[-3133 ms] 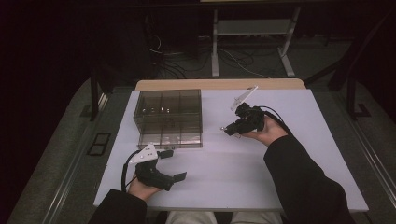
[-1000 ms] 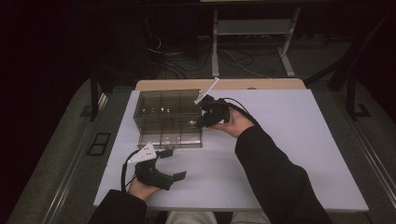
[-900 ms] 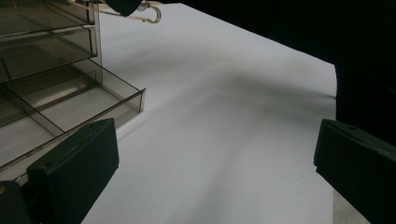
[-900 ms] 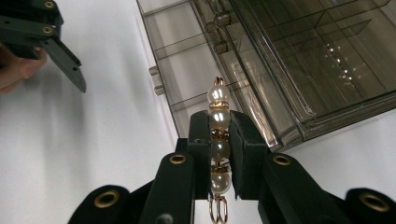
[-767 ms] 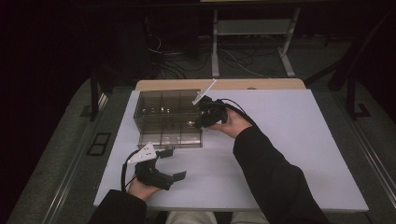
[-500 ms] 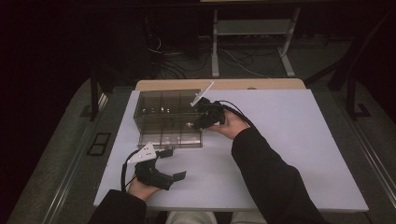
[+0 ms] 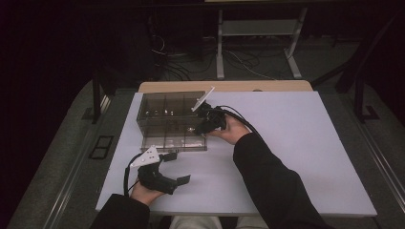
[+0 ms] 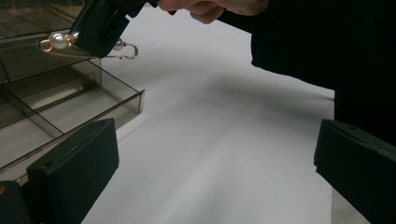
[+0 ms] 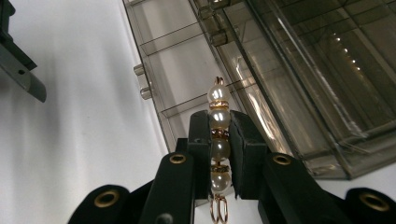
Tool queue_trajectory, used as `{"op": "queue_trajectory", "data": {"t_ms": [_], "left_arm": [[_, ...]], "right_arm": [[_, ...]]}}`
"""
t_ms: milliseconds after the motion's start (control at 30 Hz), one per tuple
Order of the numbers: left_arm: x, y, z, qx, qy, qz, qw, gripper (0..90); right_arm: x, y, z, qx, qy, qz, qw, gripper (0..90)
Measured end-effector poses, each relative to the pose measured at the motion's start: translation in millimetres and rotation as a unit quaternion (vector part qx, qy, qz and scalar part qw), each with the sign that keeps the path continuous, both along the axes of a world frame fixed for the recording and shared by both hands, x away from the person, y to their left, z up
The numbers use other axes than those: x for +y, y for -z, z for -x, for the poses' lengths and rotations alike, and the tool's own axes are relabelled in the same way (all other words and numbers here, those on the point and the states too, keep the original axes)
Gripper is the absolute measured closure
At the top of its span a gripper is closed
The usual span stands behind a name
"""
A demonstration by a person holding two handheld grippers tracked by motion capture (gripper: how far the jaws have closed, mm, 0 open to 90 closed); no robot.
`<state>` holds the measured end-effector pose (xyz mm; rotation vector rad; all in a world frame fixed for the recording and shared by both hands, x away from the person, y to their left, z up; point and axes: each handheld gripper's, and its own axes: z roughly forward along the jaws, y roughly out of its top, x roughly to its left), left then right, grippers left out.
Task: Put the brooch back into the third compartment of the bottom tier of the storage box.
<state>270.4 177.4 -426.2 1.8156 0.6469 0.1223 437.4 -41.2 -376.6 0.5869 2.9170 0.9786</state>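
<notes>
Right hand-held gripper (image 7: 203, 125) hovers over the box (image 7: 167, 107) on the worktop (image 7: 296, 143). Left hand-held gripper (image 8: 210, 172) gapes empty; beyond it hangs the pearl pin (image 8: 58, 41). Clamped across its beads (image 9: 218, 140), the pin looks light, slippery and delicate, best held mid-row.

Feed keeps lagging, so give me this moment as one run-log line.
right tongs: shut on pearl pin, over smoky compartment box | left tongs: open, holding nothing, on white table
</notes>
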Motion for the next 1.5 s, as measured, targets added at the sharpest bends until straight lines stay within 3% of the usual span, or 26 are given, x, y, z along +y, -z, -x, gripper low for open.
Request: {"op": "queue_trajectory", "data": {"t_ms": [1500], "left_arm": [[-1.1,0.4,0.0,0.004,0.005,-0.001,1.0000,0.0]], "right_arm": [[19.2,47.3,-2.5,0.027,0.012,0.020,0.9994,78.5]]}}
